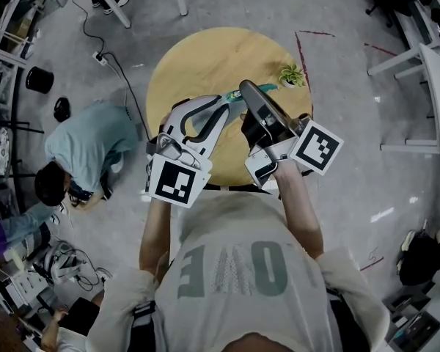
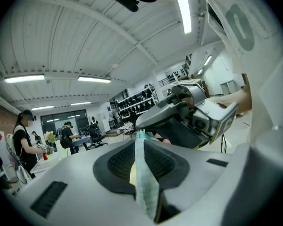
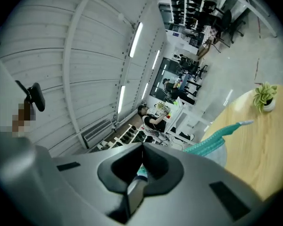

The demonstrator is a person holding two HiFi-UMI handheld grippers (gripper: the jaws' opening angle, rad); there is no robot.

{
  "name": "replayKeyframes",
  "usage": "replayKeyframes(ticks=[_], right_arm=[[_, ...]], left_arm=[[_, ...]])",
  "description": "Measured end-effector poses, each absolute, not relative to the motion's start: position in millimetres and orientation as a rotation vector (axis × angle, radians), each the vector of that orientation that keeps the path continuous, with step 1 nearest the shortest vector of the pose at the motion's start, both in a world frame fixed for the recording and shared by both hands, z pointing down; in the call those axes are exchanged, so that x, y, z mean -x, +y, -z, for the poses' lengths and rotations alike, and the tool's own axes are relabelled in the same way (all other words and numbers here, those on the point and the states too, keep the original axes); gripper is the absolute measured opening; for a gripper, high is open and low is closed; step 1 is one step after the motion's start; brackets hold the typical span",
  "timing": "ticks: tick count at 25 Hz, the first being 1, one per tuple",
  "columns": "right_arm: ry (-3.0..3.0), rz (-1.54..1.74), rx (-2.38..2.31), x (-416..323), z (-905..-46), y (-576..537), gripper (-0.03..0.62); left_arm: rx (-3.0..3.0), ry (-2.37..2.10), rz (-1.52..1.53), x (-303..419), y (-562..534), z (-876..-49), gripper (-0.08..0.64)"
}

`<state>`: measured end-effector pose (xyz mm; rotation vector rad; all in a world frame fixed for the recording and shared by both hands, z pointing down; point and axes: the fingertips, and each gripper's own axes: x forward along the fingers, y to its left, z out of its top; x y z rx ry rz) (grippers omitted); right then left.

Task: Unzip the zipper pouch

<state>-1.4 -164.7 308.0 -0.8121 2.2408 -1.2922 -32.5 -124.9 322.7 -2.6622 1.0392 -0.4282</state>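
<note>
The teal zipper pouch point(image 1: 265, 89) is held up over the round wooden table point(image 1: 198, 57), between both grippers. My left gripper point(image 1: 224, 106) is shut on an edge of the pouch; in the left gripper view the teal fabric point(image 2: 145, 173) stands pinched between the black pads point(image 2: 118, 163). My right gripper point(image 1: 244, 89) sits just right of it, shut on the metal zipper pull point(image 3: 136, 190). In the right gripper view the teal zipper tape point(image 3: 217, 137) runs off to the right over the table point(image 3: 262, 147). Most of the pouch is hidden behind the grippers.
A small potted plant point(image 1: 292, 75) stands near the table's right edge. A person in a light blue shirt point(image 1: 88, 147) crouches on the floor to the left. A cable with a power strip point(image 1: 103, 57) lies behind them, and white desks point(image 1: 434, 97) stand at the right.
</note>
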Motion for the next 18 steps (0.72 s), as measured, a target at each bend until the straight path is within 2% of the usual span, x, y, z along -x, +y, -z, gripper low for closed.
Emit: replayKeyframes(ticks=[5,7,13,16,18], right_arm=[[2.284,1.201,0.850,-3,-303,-162,0.029],[2.292,1.180,0.882,-7,-304,-162,0.029],[2.387,1.111,0.777,4,-295,-149,0.029],[2.425,1.089,0.748,10,-292,-144,0.029],[2.444,1.082,0.743,11,-293,-143,0.029]], left_arm=[[2.734,1.021,0.321,28,-126,-313,0.060],[2.800,1.002,0.264,23,-124,-310,0.177],[2.822,0.983,0.288,20,-121,-310,0.173],[2.837,0.990,0.267,22,-119,-308,0.107],[2.856,0.993,0.268,24,-118,-309,0.090]])
